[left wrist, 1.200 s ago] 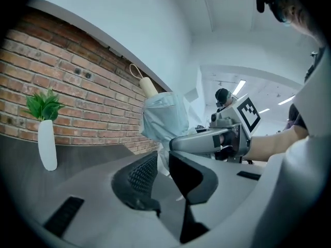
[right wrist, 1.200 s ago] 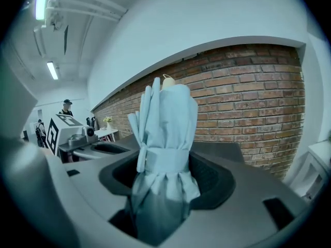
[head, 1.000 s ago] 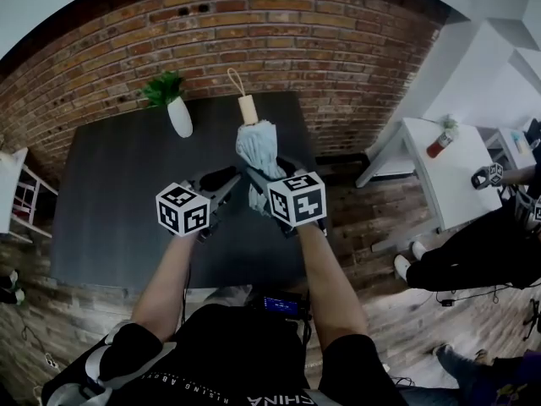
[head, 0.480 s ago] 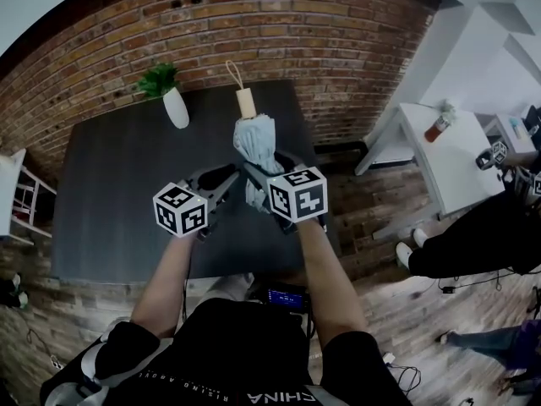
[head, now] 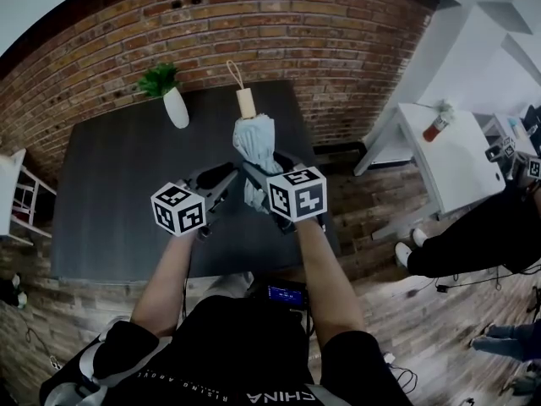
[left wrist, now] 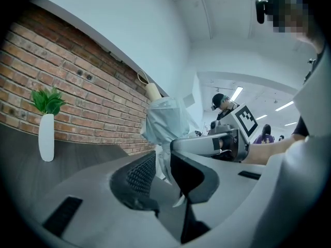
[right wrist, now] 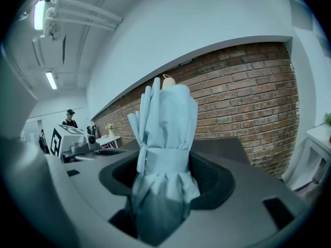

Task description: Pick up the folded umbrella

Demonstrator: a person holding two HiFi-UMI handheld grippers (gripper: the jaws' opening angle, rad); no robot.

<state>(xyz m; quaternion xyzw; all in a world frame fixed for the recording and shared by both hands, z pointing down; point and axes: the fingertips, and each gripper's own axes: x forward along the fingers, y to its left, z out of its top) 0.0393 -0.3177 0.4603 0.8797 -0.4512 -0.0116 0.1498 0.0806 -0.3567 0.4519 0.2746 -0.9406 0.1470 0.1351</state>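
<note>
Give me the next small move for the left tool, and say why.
Probably ease the left tool forward and close it on the umbrella. Its jaws stand apart and empty, aimed at the fabric, while the right tool alone clamps the umbrella upright above the table.

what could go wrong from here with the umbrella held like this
The right gripper grips the folded umbrella low, on soft fabric, with most of it beyond the jaws, so it might slip or tip. The open left gripper sits close by and might snag the fabric.
</note>
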